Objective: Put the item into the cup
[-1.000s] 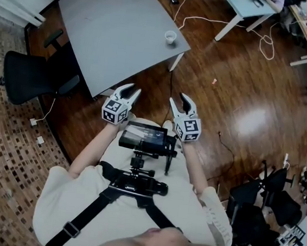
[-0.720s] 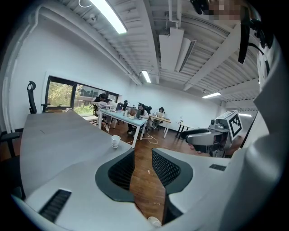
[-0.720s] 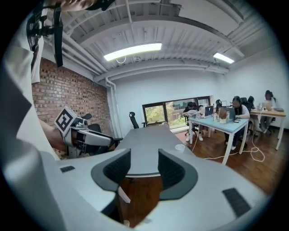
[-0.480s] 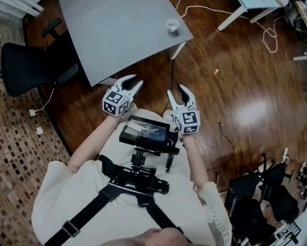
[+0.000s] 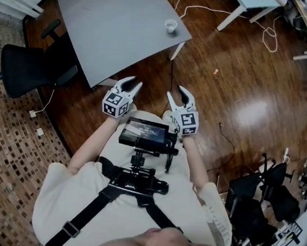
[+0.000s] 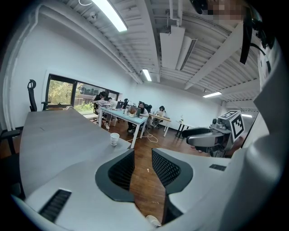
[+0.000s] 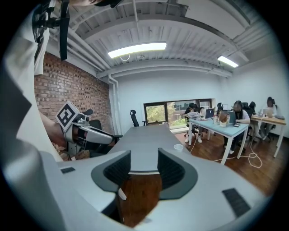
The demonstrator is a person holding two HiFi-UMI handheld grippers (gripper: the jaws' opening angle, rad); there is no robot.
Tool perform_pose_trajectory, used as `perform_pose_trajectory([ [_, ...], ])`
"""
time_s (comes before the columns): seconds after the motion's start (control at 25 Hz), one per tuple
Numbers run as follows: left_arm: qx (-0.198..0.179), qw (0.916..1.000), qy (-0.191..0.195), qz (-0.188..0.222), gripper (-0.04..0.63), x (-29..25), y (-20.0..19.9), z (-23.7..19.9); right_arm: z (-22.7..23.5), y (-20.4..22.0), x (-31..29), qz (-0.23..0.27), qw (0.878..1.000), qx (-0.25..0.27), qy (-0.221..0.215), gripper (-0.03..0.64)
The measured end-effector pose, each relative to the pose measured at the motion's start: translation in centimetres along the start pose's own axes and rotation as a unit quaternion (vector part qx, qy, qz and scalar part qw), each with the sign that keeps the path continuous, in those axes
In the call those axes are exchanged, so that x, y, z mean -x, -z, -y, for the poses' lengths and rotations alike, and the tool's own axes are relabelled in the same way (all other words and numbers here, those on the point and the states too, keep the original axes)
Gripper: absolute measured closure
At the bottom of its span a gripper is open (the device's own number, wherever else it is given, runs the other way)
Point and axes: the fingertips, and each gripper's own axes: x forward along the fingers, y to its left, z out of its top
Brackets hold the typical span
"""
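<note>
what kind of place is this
Most likely an open-plan office: a large grey table with a paper cup on it, a black office chair beside it, and people seated working at desks.

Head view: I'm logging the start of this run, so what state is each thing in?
left gripper, open, empty.
right gripper, open, empty.
cup, upright on the table, near its corner.
small item, lying on the floor, apart from both grippers.

Grey table (image 5: 109, 27), white cup (image 5: 171, 25) by its edge, small item (image 5: 215, 71) on floor (image 5: 242, 52)
</note>
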Motion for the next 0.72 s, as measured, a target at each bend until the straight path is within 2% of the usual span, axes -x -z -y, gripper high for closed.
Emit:
perform_pose_trajectory([
  [0.72, -0.005, 0.9999, 0.004, -0.012, 0.472, -0.32, 0.41, -0.10, 0.33, 0.26, -0.04, 0.003, 1.000, 0.001, 0.009, 0.414],
])
